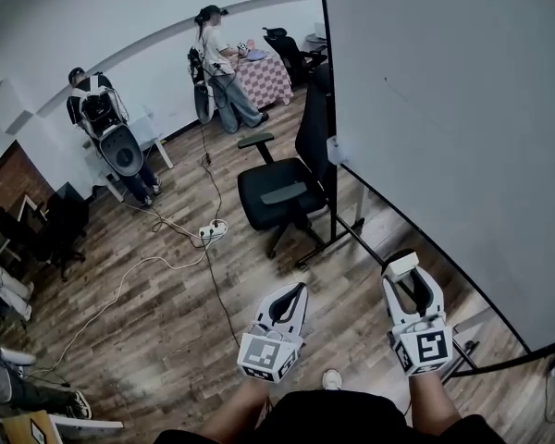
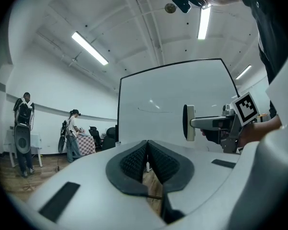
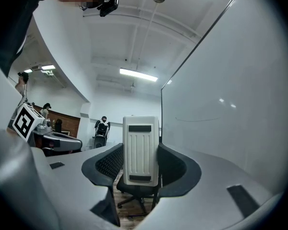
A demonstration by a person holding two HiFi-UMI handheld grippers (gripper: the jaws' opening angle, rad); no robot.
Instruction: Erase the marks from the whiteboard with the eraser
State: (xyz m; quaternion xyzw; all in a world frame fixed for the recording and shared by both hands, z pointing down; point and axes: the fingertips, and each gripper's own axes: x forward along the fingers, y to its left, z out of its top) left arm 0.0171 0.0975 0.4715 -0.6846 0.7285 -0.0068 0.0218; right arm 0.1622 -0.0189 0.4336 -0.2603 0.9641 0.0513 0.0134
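White ribbed plastic is what your right gripper has clamped between its dark pads: the eraser, standing upright, its back marked with vertical grooves and a dark slot near the top and another near the bottom. From the left gripper view the eraser shows edge-on, thin, with a darker layer on one face and the pale shell on the other. In the head view it sticks out past the jaw tips of the right gripper, near the lower edge of the whiteboard on your right, and the right gripper view shows a gap between it and the board.

Your left gripper has its jaws closed together with nothing between them; it hangs over the wood floor, just left of the other.

The eraser's wiping face is turned away from the right gripper view, and its sides are covered by the pads. The mark on the whiteboard is only a faint thin line, seen again as a thin line from the right; in the head view it is hard to make out. The board runs off the head view's top and right edges. A black office chair stands at the board's far left end.
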